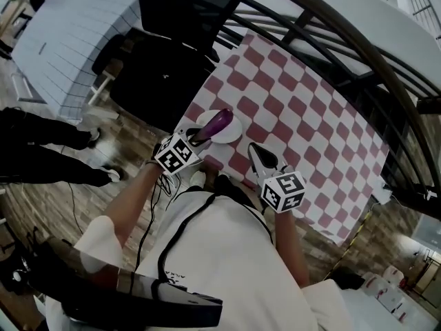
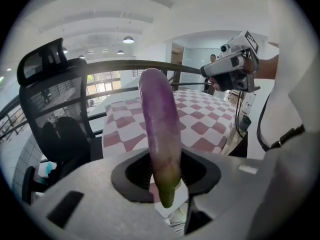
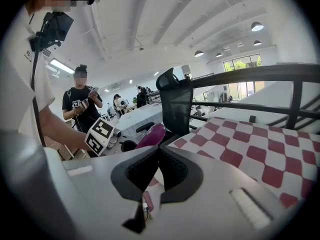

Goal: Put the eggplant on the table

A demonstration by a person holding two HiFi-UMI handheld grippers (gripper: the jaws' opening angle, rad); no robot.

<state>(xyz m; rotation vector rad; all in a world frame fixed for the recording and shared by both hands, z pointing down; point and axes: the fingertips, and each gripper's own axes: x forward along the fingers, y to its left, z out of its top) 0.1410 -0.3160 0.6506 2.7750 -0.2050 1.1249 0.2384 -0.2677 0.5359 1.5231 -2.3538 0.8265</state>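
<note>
**Purple eggplant clamped in the left gripper above the plate**

Purple and glossy, the eggplant [image 2: 160,124] sat in the left gripper [image 2: 167,176], whose jaws were clenched on its greenish stem end. The rest of the fruit rose out of them at a tilt. In the head view it hung over a white plate [image 1: 234,131] near the close edge of the counter [image 1: 310,109], which was covered by a red-and-white checked cloth. Whether the eggplant's far end touched the plate could not be made out.

The right gripper [image 3: 157,156] was clenched on nothing, its two black jaw tips meeting with no object between them. In the head view it was just to the right of the plate, over the cloth and apart from the eggplant. It pointed across the counter toward the far side.

Each gripper carried its marker cube [image 1: 283,190] behind the jaws. A black office chair [image 1: 186,12] stood beyond the counter's far left corner. In the right gripper view, a person in a dark shirt [image 3: 82,104] stood in the background, well away from the counter.
</note>
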